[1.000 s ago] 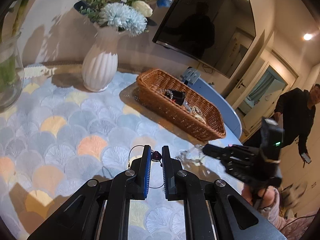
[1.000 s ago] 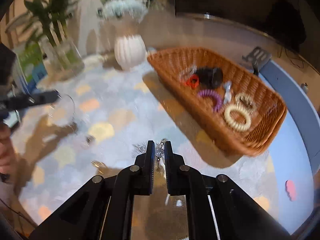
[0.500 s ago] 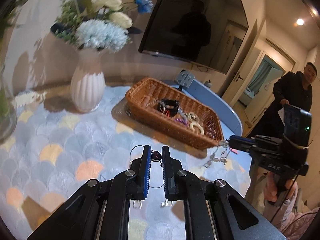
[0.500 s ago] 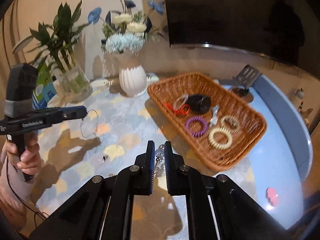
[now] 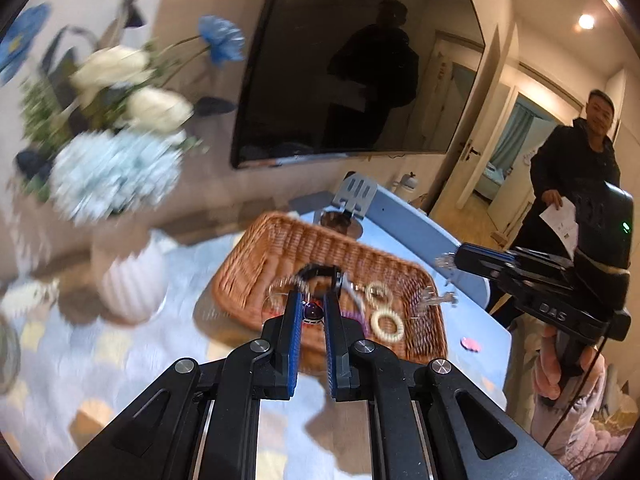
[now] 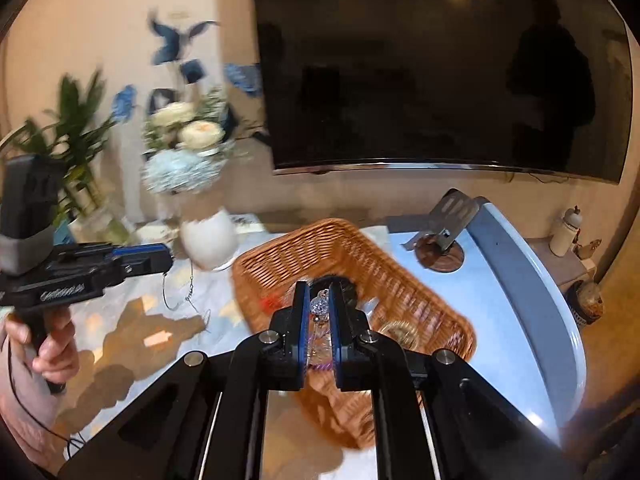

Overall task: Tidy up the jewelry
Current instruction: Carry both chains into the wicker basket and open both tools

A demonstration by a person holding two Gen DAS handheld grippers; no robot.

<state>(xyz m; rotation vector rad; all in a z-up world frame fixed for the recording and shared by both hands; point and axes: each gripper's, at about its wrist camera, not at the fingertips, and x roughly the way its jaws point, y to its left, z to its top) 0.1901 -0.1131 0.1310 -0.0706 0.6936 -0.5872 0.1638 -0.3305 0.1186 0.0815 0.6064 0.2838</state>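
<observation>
My left gripper [image 5: 312, 300] is shut on a thin necklace with a dark purple stone pendant [image 5: 313, 313]; its wire chain [image 6: 176, 294] hangs below the left gripper in the right wrist view. My right gripper [image 6: 319, 292] is shut on a sparkly crystal necklace [image 6: 319, 305]; its strand [image 5: 434, 300] dangles over the basket in the left wrist view. Both are held in the air near the brown wicker basket [image 5: 280, 240] [image 6: 280, 256], which holds a black item [image 5: 320, 274], cream rings [image 5: 386, 324] and other pieces.
A white vase with flowers [image 5: 132, 280] [image 6: 208, 240] stands left of the basket on the patterned tablecloth [image 5: 60, 360]. A metal phone stand [image 6: 448, 216] sits behind the basket. A glass vase with a plant [image 6: 92, 220] is far left. A man [image 5: 572, 184] stands by the doorway.
Both grippers rose off the table with their necklaces and moved toward the basket. The views are now tilted up and blurred by motion.
</observation>
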